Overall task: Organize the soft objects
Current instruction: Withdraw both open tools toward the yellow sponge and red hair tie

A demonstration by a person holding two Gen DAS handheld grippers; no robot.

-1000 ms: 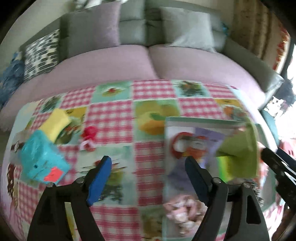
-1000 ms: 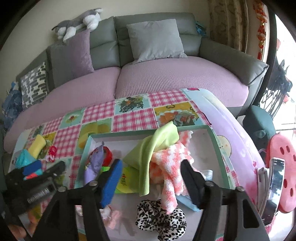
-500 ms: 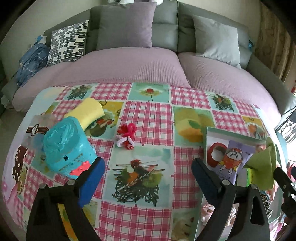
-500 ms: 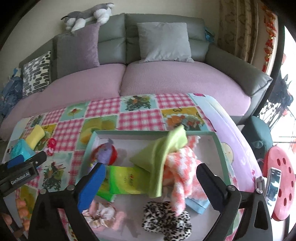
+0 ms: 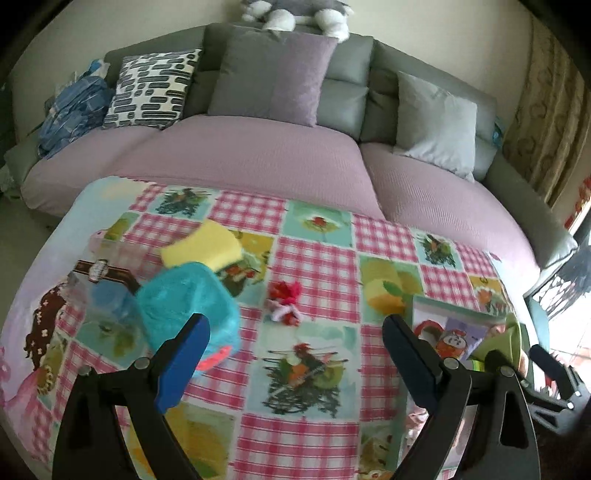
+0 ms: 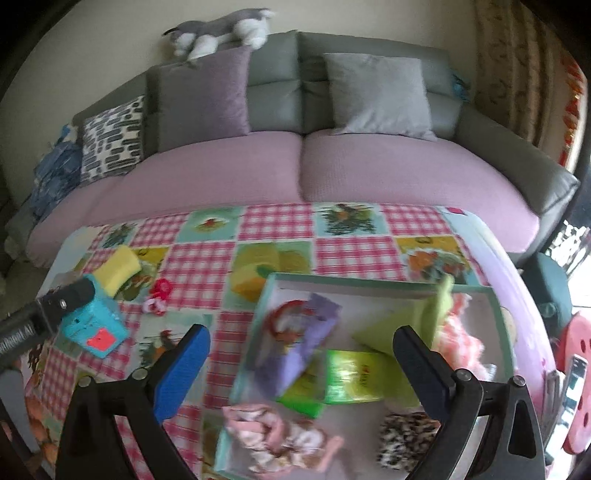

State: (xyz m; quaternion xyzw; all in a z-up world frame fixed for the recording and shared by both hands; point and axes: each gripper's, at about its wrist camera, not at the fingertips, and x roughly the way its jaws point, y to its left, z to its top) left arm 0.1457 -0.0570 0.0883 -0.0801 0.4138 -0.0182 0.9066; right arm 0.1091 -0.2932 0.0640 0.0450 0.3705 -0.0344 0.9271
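Both grippers spread, empty: L gripper [image 5: 295, 328] over cloth beside teal plush cube [image 5: 186, 302], R gripper [image 6: 301, 341] above tray [image 6: 354, 286]; risk: L's finger may nudge cube off the table edge.

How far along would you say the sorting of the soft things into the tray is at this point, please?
Well under way. Done: the tray already holds a green cloth, a pink knit, a leopard scrunchie and more. In hand: nothing; the left claw and right claw are open and empty. Left: the yellow sponge, teal plush cube and red scrunchie on the tablecloth.

A grey sofa [image 6: 369, 173] with mauve seat covers carries a patterned cushion [image 5: 153, 88] and a plush husky [image 6: 221, 33].
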